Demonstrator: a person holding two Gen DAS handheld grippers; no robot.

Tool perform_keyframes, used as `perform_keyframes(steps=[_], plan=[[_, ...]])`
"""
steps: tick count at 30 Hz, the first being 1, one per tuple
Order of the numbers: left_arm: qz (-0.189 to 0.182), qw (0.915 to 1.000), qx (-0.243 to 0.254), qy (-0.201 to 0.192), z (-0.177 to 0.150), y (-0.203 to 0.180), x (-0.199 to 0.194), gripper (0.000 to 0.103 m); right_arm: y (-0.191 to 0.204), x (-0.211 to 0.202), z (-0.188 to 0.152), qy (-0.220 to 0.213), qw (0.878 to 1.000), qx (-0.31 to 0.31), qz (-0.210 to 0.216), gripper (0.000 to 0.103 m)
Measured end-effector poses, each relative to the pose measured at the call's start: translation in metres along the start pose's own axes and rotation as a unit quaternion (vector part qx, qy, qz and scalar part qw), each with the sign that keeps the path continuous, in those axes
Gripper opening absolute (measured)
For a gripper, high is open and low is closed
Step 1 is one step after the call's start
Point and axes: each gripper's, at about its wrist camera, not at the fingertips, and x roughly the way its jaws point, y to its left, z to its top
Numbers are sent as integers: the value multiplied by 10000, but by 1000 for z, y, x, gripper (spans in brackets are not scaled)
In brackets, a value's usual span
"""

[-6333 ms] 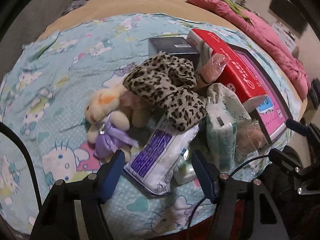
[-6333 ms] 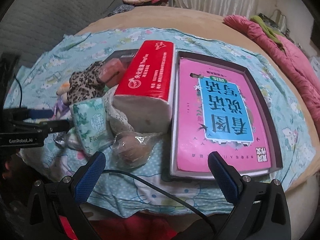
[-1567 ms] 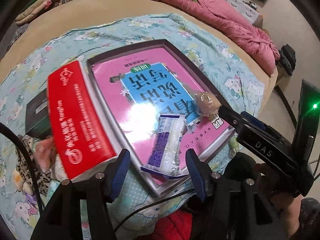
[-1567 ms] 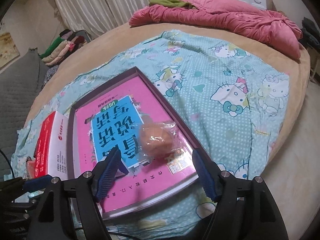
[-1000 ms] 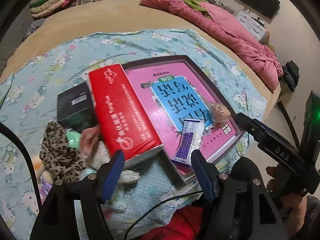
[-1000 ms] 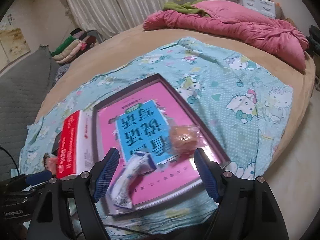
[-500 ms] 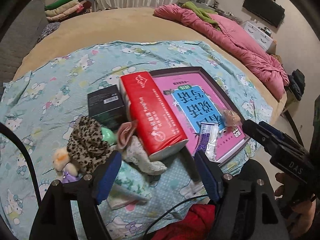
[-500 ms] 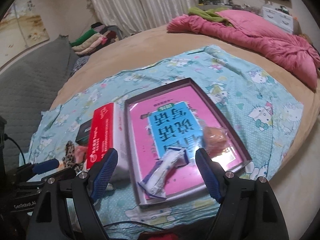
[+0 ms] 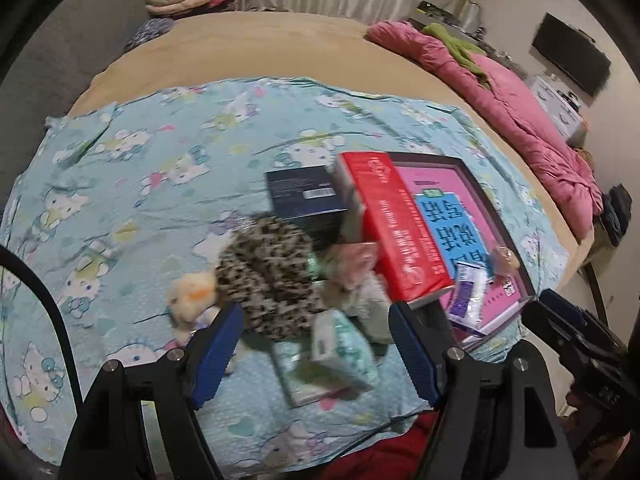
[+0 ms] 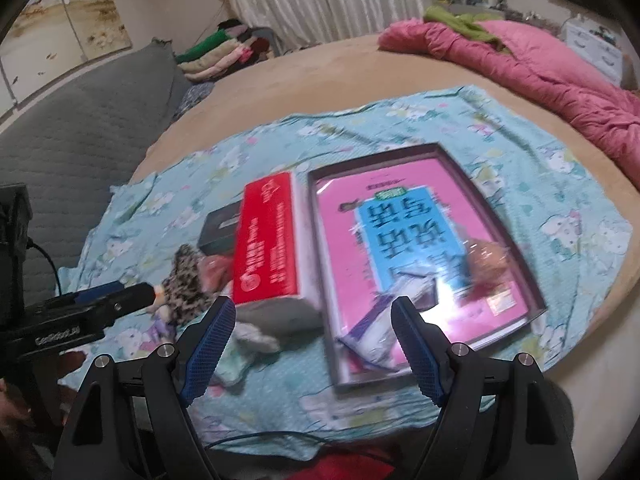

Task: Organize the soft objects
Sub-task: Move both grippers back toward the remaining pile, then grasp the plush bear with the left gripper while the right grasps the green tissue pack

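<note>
A heap of soft things lies on the cartoon-print sheet: a leopard-print piece point(image 9: 272, 276), a cream plush toy point(image 9: 192, 296) and a green tissue pack point(image 9: 344, 352). My left gripper point(image 9: 316, 356) hovers open above this heap, and the tissue pack lies below between its fingers, untouched. On the pink book in its dark tray point(image 10: 412, 248) rest a purple-and-white packet point(image 10: 384, 328) and a wrapped bun point(image 10: 488, 260). My right gripper point(image 10: 312, 344) stands open and empty above the near end of the red tissue pack point(image 10: 268, 248) and the tray's corner.
A dark box point(image 9: 304, 196) sits behind the red pack. A pink quilt point(image 10: 540, 68) lies at the bed's far right, folded clothes point(image 10: 224, 56) at the back left. The bed edge runs just below both grippers. The other gripper point(image 9: 576, 332) shows at the right.
The packet and the bun, once in the heap, now lie on the pink book. Both grippers have drawn back and swung left, away from the book toward the heap.
</note>
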Motion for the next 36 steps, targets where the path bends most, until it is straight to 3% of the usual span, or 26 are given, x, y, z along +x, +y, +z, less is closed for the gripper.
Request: perform_keyframes(steps=[8, 20, 36], plan=[[218, 9993, -318, -17, -10, 42, -4, 75, 47, 6, -8, 109, 9983, -547, 172, 81], [383, 9962, -780, 92, -26, 96, 10, 75, 94, 48, -35, 373, 9894, -1402, 15, 81], [97, 9920, -1191, 412, -42, 119, 68, 75, 127, 108, -59, 569, 9734, -2180, -405, 81]])
